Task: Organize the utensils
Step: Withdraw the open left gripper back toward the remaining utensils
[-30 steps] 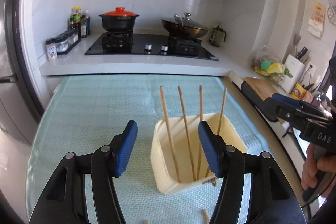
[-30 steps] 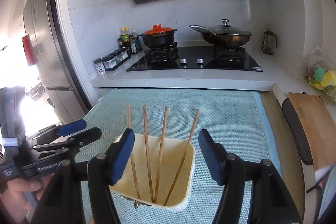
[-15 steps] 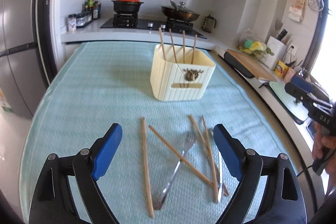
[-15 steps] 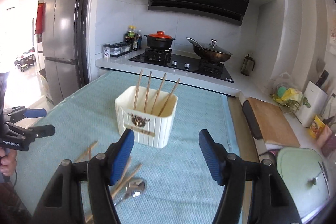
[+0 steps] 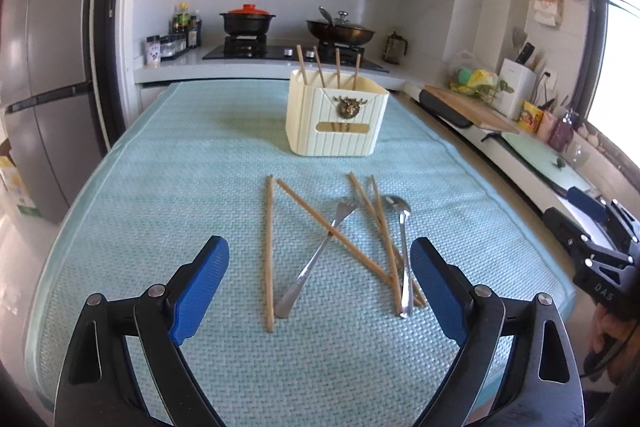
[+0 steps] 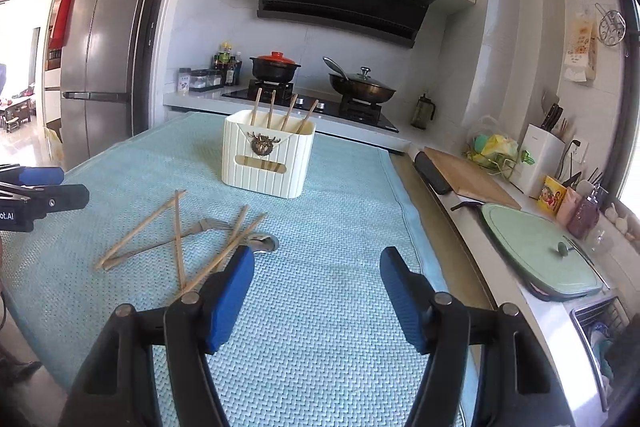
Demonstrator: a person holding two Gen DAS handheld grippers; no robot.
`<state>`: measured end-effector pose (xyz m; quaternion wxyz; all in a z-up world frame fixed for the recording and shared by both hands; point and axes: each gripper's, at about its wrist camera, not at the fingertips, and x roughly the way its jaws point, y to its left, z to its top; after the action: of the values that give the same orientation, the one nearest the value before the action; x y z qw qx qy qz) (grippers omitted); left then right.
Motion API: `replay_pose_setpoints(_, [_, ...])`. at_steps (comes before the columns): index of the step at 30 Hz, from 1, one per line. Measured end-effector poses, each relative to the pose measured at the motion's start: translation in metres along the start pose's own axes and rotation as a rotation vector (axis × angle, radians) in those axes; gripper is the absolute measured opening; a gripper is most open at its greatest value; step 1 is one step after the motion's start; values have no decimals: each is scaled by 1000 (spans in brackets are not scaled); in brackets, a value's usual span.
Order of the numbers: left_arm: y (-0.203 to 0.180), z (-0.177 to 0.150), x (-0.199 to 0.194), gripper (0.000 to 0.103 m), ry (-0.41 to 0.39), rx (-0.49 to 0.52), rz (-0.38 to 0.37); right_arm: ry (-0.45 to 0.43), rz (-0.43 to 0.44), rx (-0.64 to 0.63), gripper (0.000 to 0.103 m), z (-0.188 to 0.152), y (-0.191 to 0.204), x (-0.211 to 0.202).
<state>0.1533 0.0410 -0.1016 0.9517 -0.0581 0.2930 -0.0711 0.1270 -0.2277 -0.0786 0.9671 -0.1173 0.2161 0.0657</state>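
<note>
A cream ribbed utensil holder (image 5: 336,119) (image 6: 269,163) stands on the light blue mat with several chopsticks upright in it. In front of it, several wooden chopsticks (image 5: 269,251) (image 6: 140,231), a fork (image 5: 316,255) (image 6: 200,227) and a spoon (image 5: 402,223) (image 6: 262,241) lie loose and crossed on the mat. My left gripper (image 5: 320,291) is open and empty, just short of the loose utensils. My right gripper (image 6: 316,297) is open and empty, to the right of the pile.
The light blue mat (image 5: 160,187) (image 6: 340,227) covers the table. Behind it are a stove with a red-lidded pot (image 5: 247,21) and a wok (image 6: 362,89). A wooden board (image 6: 468,175) and a green pan lid (image 6: 540,251) lie on the right counter.
Both grippers have pulled back and away from above the holder toward the near edge of the table. The loose chopsticks, fork and spoon have come into view. Both stay open.
</note>
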Motion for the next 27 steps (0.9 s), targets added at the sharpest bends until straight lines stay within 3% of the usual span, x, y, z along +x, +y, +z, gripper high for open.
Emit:
replay_pose_setpoints(12, [15, -13, -8, 94, -44, -6, 61, -31, -22, -5, 67, -6, 19, -14])
replay_pose_setpoints(27, [23, -12, 6, 95, -28, -23, 68, 34, 64, -13, 67, -14, 30, -7])
